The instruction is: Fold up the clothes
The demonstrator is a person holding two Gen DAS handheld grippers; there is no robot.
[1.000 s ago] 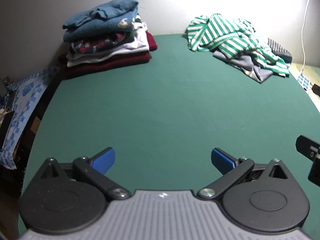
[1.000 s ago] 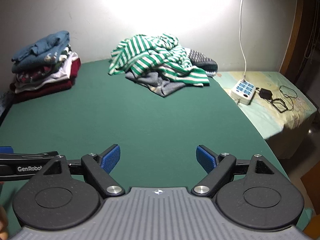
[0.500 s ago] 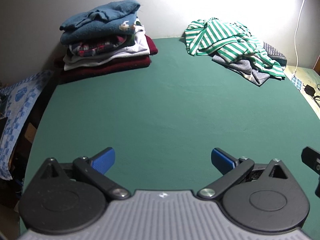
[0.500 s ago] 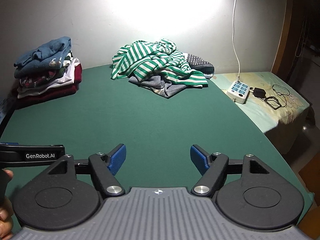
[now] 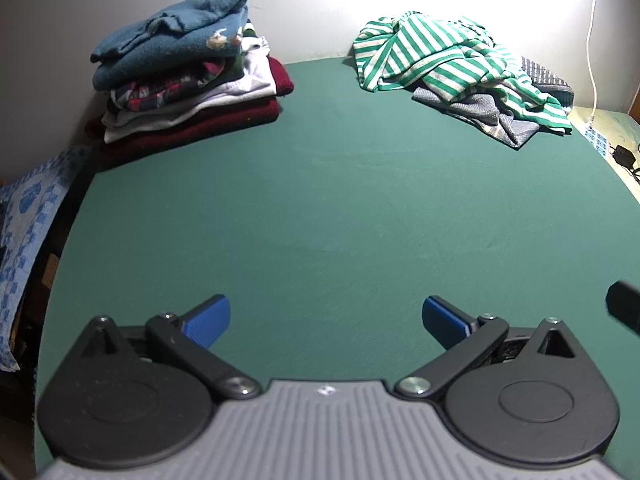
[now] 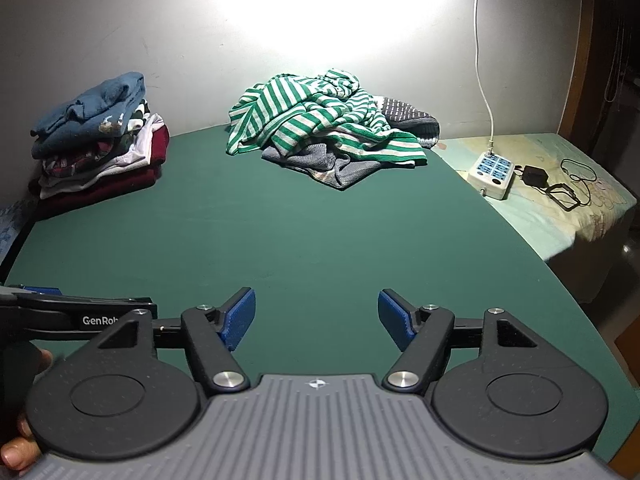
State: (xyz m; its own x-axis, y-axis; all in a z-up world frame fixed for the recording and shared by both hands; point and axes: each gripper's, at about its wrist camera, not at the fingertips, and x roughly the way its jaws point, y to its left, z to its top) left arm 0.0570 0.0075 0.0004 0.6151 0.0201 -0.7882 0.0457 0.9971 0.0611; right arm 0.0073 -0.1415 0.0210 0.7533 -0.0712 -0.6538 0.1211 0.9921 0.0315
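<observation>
So: between garments, both grippers empty, left gripper (image 5: 326,316) and right gripper (image 6: 316,316) spread wide; striped shirt (image 6: 320,120) heaped far right (folded stack (image 5: 188,76) far left). Next: reach, pinch shirt.

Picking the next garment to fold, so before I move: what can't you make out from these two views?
- Unfolded pile: the green striped shirt covers the grey garments beneath in both views; their count and type are unclear.
- Folded stack: only edges show, so the lower items are unidentifiable.
- Right tongs: in the left wrist view the frame edge crops them to a dark sliver.
- Wall: glare washes out its upper part.
</observation>
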